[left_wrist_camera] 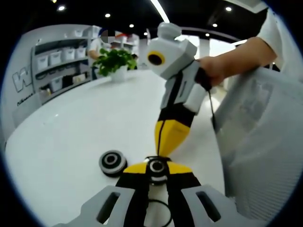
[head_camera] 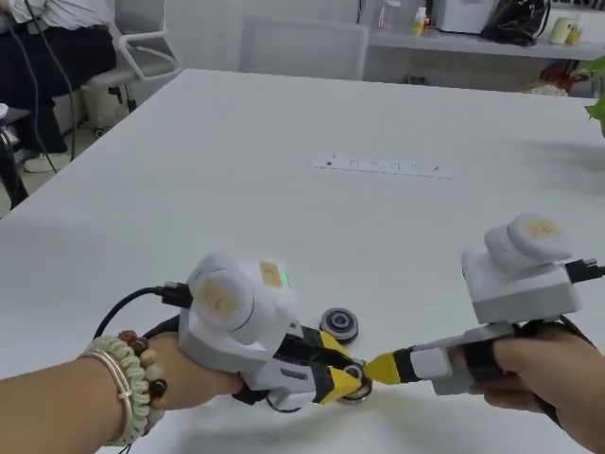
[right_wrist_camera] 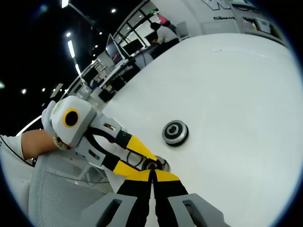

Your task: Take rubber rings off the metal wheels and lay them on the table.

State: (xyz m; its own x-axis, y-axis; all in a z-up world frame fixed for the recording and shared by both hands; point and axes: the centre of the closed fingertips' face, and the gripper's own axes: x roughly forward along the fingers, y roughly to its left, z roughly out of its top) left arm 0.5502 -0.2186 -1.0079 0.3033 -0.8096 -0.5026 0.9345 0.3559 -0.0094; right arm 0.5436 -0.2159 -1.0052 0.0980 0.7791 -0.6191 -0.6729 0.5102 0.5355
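Observation:
My left gripper (head_camera: 348, 380) (left_wrist_camera: 157, 168) is shut on a small metal wheel (left_wrist_camera: 156, 170) (right_wrist_camera: 157, 164), holding it low over the table. My right gripper (head_camera: 371, 368) (right_wrist_camera: 151, 176) comes in from the right with its yellow jaws pressed together at that wheel's rim, where a thin black rubber ring (left_wrist_camera: 155, 158) sits. A second metal wheel (head_camera: 338, 323) (left_wrist_camera: 112, 162) (right_wrist_camera: 175, 132) with a black ring lies flat on the table just beyond the grippers. Under the left gripper lies a thin black loop (left_wrist_camera: 157, 211), partly hidden.
The white table (head_camera: 284, 189) stretches far ahead with a flat power strip (head_camera: 383, 166) set into its middle. A potted plant (left_wrist_camera: 113, 60) stands at the far right edge. A seated person and office chairs (head_camera: 142, 43) are beyond the table's left end.

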